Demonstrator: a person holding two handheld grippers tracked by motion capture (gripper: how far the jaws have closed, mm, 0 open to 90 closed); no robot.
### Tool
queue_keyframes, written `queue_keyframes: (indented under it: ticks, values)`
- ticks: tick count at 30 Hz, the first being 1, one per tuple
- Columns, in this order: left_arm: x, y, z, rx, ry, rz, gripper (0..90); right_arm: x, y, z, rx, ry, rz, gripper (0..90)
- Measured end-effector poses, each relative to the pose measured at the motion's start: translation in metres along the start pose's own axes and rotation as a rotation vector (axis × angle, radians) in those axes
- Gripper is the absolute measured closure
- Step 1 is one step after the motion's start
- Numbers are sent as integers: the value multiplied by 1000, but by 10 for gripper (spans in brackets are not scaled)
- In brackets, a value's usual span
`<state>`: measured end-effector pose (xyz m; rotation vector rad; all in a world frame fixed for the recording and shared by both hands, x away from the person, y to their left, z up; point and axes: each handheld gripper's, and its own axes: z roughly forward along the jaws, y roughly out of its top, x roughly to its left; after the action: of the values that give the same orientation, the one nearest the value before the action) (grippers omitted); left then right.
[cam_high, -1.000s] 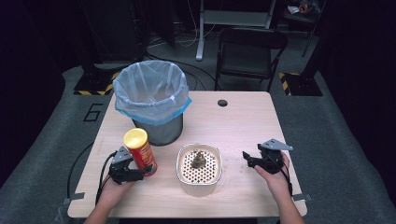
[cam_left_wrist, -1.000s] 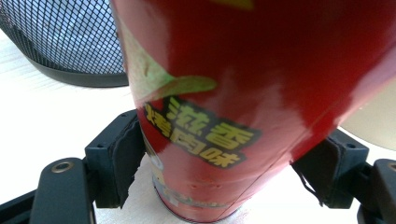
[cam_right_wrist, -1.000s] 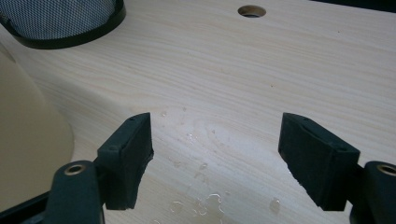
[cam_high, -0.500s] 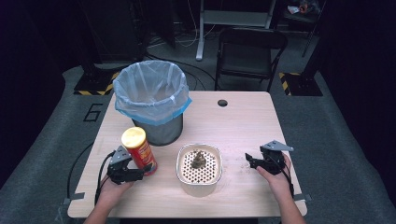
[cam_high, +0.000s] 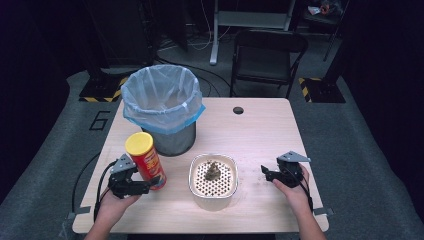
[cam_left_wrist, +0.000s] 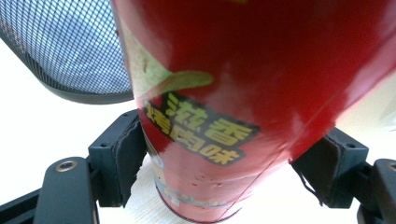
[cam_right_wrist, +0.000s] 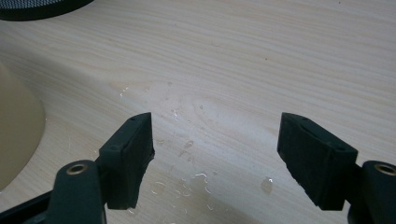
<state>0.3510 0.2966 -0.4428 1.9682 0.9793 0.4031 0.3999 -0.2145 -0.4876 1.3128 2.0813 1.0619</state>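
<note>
The left gripper (cam_high: 150, 184) has its fingers (cam_left_wrist: 122, 158) closed against the lower body of the red chip can (cam_high: 145, 159), one pad on each side — a low hold that leaves the yellow lid and upper wall free. In the high view the can leans, top tilted toward the waste bin (cam_high: 162, 107), base close to the tabletop (cam_high: 250, 130); whether the base touches the surface cannot be told. The lean likely prepares a lift toward the bin's mouth.

The right gripper (cam_high: 266, 173) holds nothing: its fingers (cam_right_wrist: 130, 154) stand wide apart above bare wood spotted with water drops, well clear of the can, probably parked out of the way.

Surroundings:
- The bin, lined with a pale blue bag, stands just behind the can; its rim is higher than the can's lid, so a rise is needed before any move over it.
- The cream strainer bowl (cam_high: 213, 175), holding a brownish clump, sits just right of the can — little room on that side.
- The near-left tabletop edge is close to the left hand (cam_high: 112, 207).
</note>
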Motion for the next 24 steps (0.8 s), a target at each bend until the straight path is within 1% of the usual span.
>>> queue_keyframes:
  ticks: [2, 3, 4, 5, 6, 7, 9, 11, 14, 16, 17, 18, 19, 22, 24]
  values:
    - [-1, 7, -4, 6, 1, 4, 228, 0, -1, 1, 2, 2, 0, 267]
    - [-1, 7, -4, 6, 1, 4, 228, 0, -1, 1, 2, 2, 0, 267]
    - [-1, 9, -6, 5, 7, 15, 228, 0, -1, 2, 4, 4, 3, 267]
    - [-2, 12, -8, 5, 9, 15, 228, 0, -1, 2, 8, 6, 0, 267]
    - [-3, 17, -11, 7, 4, 15, 228, 1, -1, 2, 11, 3, -1, 267]
    - [-3, 17, -11, 7, 4, 15, 228, 1, -1, 2, 11, 3, -1, 267]
    - [-3, 23, -15, 12, 6, 24, 228, 1, -1, 3, 14, 3, -4, 267]
    - [-5, 29, -18, 7, 5, 18, 228, 1, -1, 3, 19, 5, -10, 268]
    - [-6, 40, -25, 9, -7, 16, 228, 0, -2, 3, 20, 2, -14, 269]
    - [-7, 47, -28, 9, -11, 22, 228, 1, -2, 3, 20, 1, -12, 269]
    - [-8, 53, -31, 3, -17, 19, 228, 0, -2, 3, 20, 2, -14, 269]
    - [-8, 57, -33, 6, -22, 21, 228, 1, -2, 4, 18, -1, -7, 269]
    - [-8, 57, -33, 6, -22, 21, 228, 1, -2, 4, 18, -1, -7, 269]
    - [-10, 66, -37, 9, -27, 24, 228, 0, -2, 4, 20, 5, -17, 270]
    - [-11, 72, -39, 7, -28, 23, 228, 0, -2, 4, 22, 1, -16, 270]
